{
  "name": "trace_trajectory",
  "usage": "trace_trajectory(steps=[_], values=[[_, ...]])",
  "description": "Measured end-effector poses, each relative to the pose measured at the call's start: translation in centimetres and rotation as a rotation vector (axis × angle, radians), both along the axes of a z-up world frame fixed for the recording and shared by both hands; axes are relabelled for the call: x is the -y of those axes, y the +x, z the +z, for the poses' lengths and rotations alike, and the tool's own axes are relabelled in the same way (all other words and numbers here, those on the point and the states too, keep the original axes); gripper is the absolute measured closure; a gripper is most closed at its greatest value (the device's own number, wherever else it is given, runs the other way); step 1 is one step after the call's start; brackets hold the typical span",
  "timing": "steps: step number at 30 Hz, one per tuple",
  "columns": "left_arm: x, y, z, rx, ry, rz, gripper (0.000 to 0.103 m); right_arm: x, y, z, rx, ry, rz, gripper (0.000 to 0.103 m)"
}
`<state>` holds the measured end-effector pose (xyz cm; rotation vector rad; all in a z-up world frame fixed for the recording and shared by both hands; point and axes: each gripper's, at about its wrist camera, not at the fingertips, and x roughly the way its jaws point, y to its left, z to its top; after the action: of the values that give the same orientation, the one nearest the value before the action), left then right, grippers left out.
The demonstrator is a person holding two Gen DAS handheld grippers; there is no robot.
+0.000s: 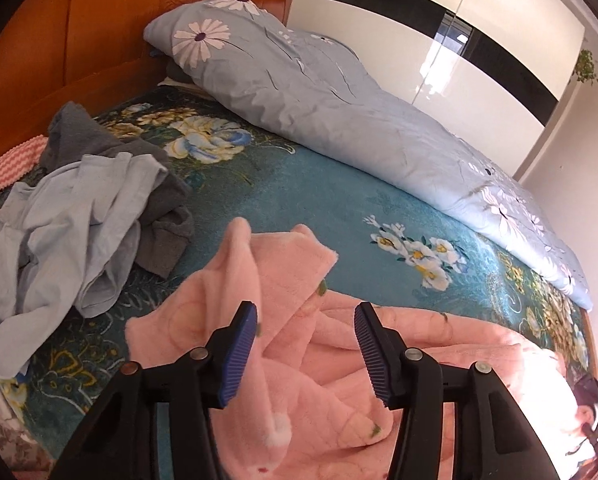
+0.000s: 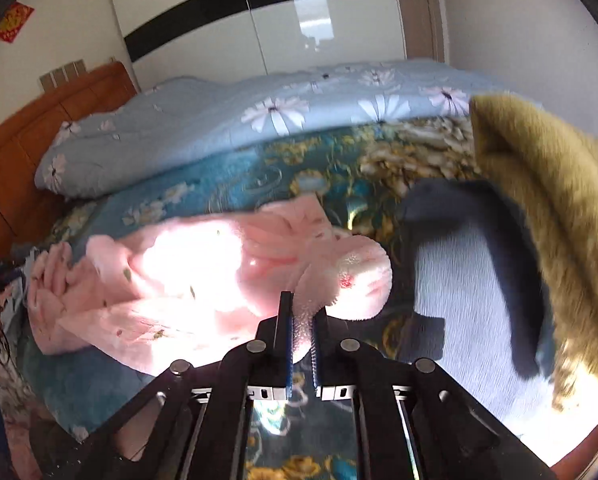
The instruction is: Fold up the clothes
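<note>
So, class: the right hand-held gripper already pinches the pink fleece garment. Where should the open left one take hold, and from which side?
Take the raised flap of the pink fleece garment, coming from the near side: it stands up off the bed, so fingers can straddle it.

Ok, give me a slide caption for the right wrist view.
Right gripper shut on an edge of the pink fleece garment over the floral bedspread.

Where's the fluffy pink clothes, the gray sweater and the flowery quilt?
pink garment (image 1: 299,344), left wrist view, crumpled middle.
gray sweater (image 1: 99,140), left wrist view, upper part.
flowery quilt (image 1: 319,92), left wrist view, middle.
</note>
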<state>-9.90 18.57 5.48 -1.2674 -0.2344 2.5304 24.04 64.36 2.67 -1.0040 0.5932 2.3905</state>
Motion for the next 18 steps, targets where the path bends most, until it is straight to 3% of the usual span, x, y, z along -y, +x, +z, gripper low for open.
trace_trajectory(steps=[4,6,11,13,18], values=[[-2.0,-2.8,-1.6,0.041,-0.073,-0.019,0.048,-0.7,1.5,-1.5,0.025,-0.057,-0.057,0.094],[-2.0,-3.7,-2.7,0.043,-0.127,-0.001,0.048,-0.7,2.3,-0.8,0.019,-0.043,-0.068,0.083],[-0.2,-4.6,-5.0,0.049,-0.188,0.048,0.048,1.1,2.8,3.9,-0.004,0.119,-0.073,0.055],[0.0,-5.1,-5.8,0.066,-0.196,0.048,0.048,1.7,0.7,5.2,-0.001,0.180,-0.001,0.045],[-0.3,-5.4,-6.5,0.061,-0.246,0.010,0.042,2.7,-12.1,2.9,0.019,0.072,0.347,0.044]])
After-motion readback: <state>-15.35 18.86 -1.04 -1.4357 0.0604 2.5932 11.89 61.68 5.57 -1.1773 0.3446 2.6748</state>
